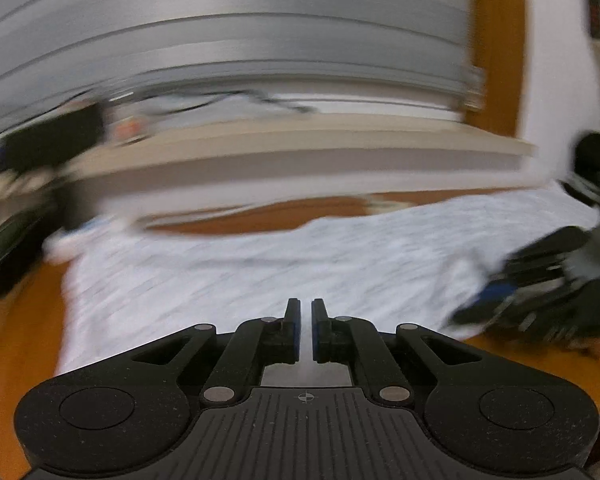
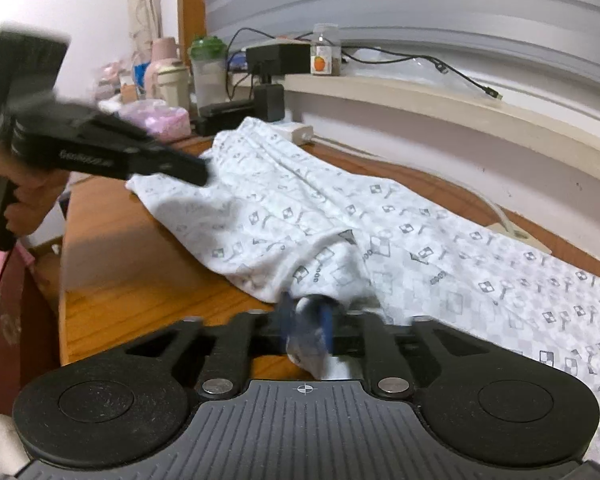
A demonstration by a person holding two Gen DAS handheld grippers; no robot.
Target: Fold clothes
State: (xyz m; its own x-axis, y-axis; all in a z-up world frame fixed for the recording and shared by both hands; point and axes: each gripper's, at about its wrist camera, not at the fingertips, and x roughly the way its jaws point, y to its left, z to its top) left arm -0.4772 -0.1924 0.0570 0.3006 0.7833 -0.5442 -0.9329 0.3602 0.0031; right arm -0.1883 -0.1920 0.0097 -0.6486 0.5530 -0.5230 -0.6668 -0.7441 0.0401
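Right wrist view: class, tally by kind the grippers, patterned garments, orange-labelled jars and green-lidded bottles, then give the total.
grippers: 2 (left gripper, right gripper)
patterned garment: 1
orange-labelled jar: 1
green-lidded bottle: 1
total: 5

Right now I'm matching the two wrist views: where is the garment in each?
Left wrist: the garment fills the middle, ahead of the left gripper.
Right wrist: it runs diagonally from upper left to lower right.
Shared landmark: the beige ledge behind the table.
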